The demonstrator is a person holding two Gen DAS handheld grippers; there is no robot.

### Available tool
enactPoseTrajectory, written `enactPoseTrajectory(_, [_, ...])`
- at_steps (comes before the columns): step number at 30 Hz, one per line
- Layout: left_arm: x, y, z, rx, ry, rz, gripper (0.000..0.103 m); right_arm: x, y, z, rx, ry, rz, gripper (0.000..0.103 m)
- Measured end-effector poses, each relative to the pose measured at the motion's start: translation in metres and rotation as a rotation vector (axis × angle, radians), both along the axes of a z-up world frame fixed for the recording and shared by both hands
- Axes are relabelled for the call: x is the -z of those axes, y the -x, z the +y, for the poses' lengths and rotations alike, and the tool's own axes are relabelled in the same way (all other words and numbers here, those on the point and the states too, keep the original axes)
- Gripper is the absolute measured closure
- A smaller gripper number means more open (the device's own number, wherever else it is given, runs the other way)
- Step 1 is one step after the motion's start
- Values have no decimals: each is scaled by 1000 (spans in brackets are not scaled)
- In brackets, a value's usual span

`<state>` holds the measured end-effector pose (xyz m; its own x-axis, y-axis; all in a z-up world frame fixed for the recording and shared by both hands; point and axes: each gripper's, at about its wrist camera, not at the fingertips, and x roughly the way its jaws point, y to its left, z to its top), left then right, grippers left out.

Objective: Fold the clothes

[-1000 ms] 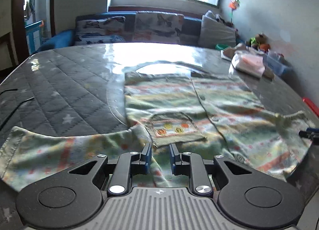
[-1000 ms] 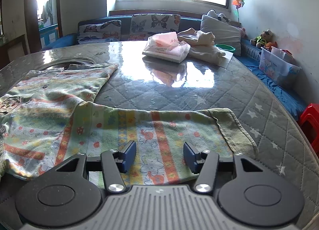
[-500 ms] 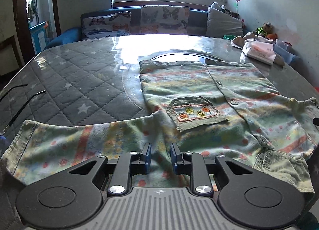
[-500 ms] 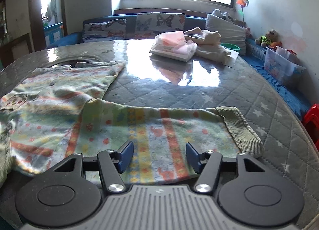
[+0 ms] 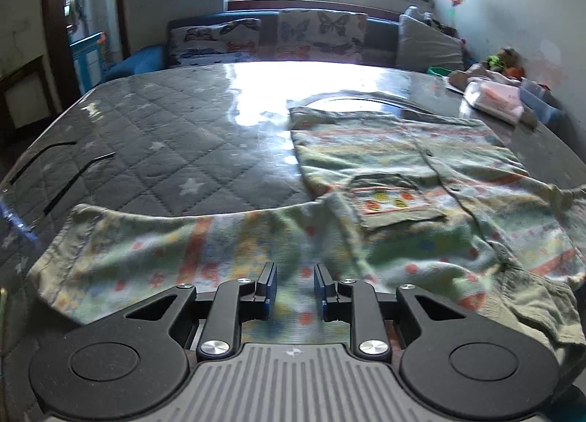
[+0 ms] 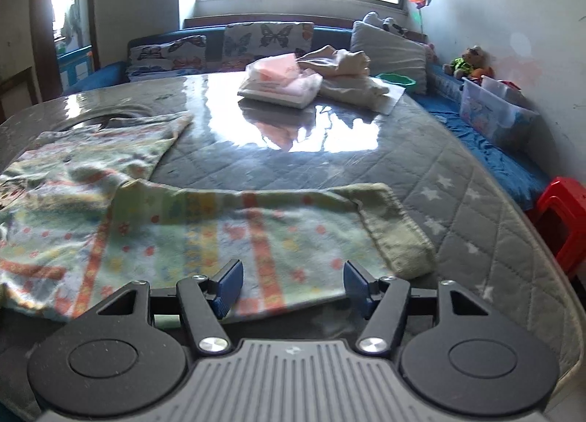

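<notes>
A child's pale green striped shirt (image 5: 399,173) with a chest pocket lies spread on the grey quilted table (image 5: 164,151), sleeves out to both sides. My left gripper (image 5: 295,290) hovers over the shirt's left sleeve (image 5: 175,250) near the shoulder, jaws slightly apart with nothing between them. In the right wrist view the same shirt (image 6: 84,173) lies at left and its right sleeve (image 6: 263,235) stretches across. My right gripper (image 6: 291,286) is wide open above that sleeve's near edge, close to the cuff (image 6: 399,235).
A tissue pack (image 6: 282,85) and a heap of beige clothes (image 6: 348,74) sit at the table's far side. A sofa with butterfly cushions (image 5: 271,37) stands behind. A red stool (image 6: 564,217) and a plastic bin (image 6: 494,114) are at right. Dark thin marks (image 5: 73,173) lie at left.
Both grippers have drawn back a little from the shirt. The left jaws have opened slightly wider. The shirt lies as before.
</notes>
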<state>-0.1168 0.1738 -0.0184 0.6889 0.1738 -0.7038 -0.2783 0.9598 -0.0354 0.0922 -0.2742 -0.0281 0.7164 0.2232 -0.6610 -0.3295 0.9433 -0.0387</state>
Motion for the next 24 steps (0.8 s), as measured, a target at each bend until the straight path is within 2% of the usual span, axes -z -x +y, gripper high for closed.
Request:
enactPoseTrajectory(12, [1, 4, 38, -122, -20, 19, 77, 5, -57, 6, 38, -10, -1, 39])
enactPoseTrajectory(16, [2, 5, 48, -155, -37, 26, 70, 6, -62, 2, 49, -24, 7, 37])
enactPoseTrajectory(19, [0, 3, 53, -167, -48, 37, 69, 4, -60, 4, 42, -3, 6, 36])
enactPoseTrajectory(24, [-12, -4, 41, -118, -56, 17, 64, -8, -55, 13, 9, -6, -21, 25])
